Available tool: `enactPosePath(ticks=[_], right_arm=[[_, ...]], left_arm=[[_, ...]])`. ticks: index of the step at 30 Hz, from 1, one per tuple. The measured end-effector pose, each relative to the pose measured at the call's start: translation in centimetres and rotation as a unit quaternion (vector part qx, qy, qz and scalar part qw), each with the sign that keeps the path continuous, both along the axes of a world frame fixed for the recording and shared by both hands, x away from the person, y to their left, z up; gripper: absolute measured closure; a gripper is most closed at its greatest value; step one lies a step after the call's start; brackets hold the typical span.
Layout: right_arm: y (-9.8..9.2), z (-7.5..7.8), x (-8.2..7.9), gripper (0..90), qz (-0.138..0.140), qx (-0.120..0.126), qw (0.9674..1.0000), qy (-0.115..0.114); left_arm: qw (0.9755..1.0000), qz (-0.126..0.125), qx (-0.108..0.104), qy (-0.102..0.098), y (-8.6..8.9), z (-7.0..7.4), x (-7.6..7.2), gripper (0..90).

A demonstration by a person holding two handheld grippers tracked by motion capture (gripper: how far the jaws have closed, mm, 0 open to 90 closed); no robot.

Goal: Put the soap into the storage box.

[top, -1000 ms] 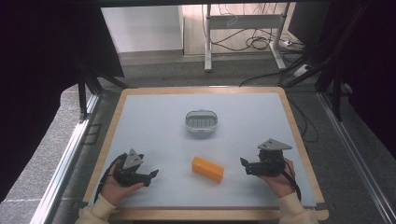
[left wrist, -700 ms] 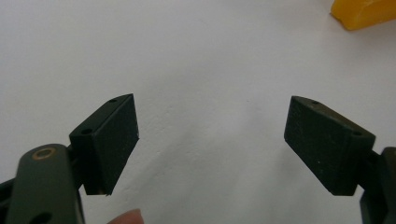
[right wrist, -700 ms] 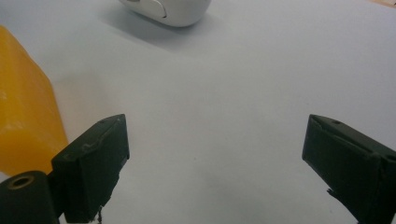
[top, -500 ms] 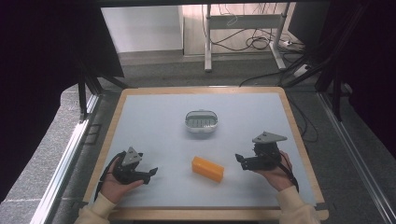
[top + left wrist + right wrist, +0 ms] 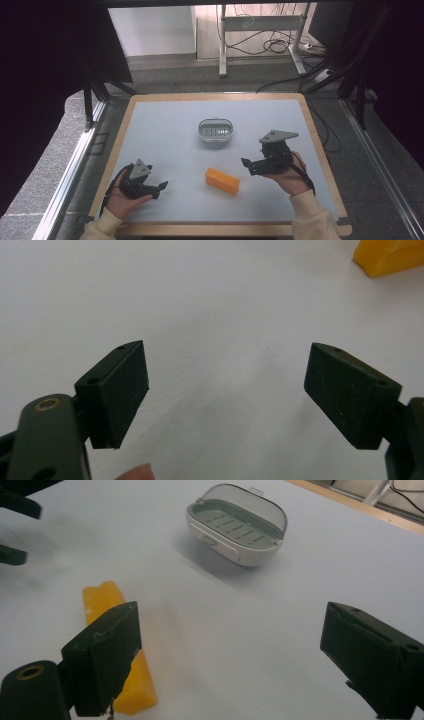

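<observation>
1. A pale blue desk (image 5: 165, 125) with a wooden rim stands on a grey floor, cables trailing beyond its far edge.
2. The orange rectangular soap-like block (image 5: 222, 181) lies flat near the middle of the desk's near edge; the white oval plastic soap dish with a slotted grey insert (image 5: 216, 131) sits at the desk's centre, well apart from it.
3. The right claw (image 5: 248, 166) hovers just right of the block, its jaws apart though they have just been closing a little, with nothing between them.
4. The step in hand looks like a reach for the block: the right claw should straddle the block's narrow width and close on its long sides, square to them.
5. The left claw (image 5: 161, 187), jaws wide apart and empty, rests by the near left corner; it should stay clear.
</observation>
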State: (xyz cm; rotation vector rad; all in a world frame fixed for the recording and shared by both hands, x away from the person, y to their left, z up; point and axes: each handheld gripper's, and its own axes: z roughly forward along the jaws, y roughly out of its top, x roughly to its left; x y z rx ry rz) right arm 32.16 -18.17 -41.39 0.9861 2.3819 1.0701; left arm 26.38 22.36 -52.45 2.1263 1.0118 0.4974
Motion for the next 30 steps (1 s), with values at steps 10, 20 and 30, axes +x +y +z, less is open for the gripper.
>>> enactPosePath(ticks=[10,20,30], right_arm=[[1.5,-0.3,-1.0,12.0,0.037,-0.032,0.9986,0.017],[4.5,-0.7,-2.1,14.7,0.086,-0.061,0.9943,0.020],[6.6,-1.7,-2.1,20.8,0.114,-0.092,0.9882,0.045]], left_arm=[[1.0000,-0.004,0.005,0.000,-0.1,-0.1,0.0,18.1],[0.9999,-0.008,0.010,0.001,-0.2,-0.2,0.0,18.1],[0.9999,-0.010,0.013,0.001,0.0,-0.1,0.0,18.1]])
